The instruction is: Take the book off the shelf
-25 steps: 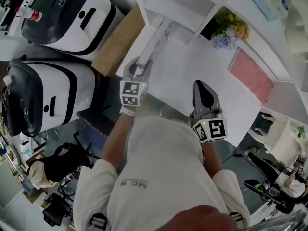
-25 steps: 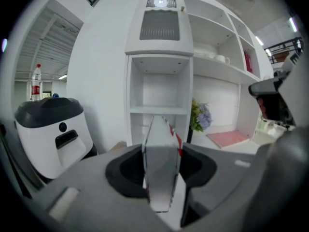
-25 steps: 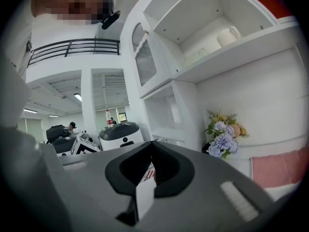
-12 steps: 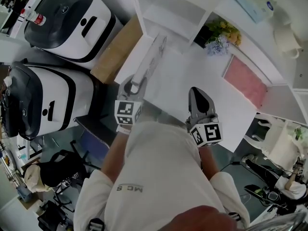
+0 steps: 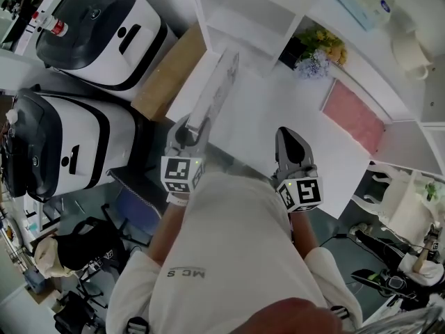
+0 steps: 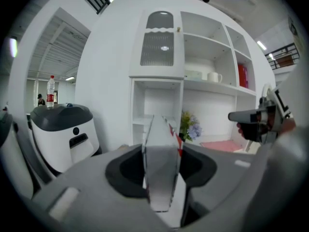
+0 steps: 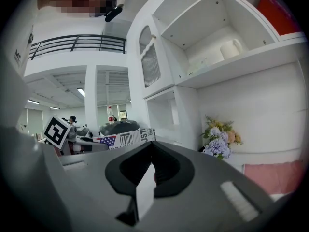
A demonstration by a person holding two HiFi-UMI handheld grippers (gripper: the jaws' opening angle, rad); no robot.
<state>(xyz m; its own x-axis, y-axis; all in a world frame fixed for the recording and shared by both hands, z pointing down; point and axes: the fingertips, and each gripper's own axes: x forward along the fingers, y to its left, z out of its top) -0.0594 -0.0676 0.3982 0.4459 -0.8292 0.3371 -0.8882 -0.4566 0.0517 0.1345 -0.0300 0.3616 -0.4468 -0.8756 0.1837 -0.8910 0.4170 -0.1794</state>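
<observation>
Left gripper (image 5: 186,131): jaws are being kept partway closed, clamped across the thickness of the book (image 5: 215,89) at its near end. Right gripper (image 5: 292,141): jaws are being kept together with nothing between them, parked just beside.

The book is being held edge-up over the white tabletop (image 5: 278,113). Its far end points at the lower left bay of the shelf unit (image 5: 240,12), and it looks clear of the bay.

Handling, judged: thin, light, and stiff enough that no sag is being seen from a one-end hold. The cover looks glossy and probably slippery, so a deep bite near the spine is being preferred over a corner pinch.

Counted:
- one book in the jaws
- one flower bunch (image 5: 320,47)
- one pink mat (image 5: 358,113)
- one mug (image 6: 215,76)
- one red upright item (image 6: 242,75) on an upper shelf
- two white-and-black machines (image 5: 97,23) off to the left
</observation>
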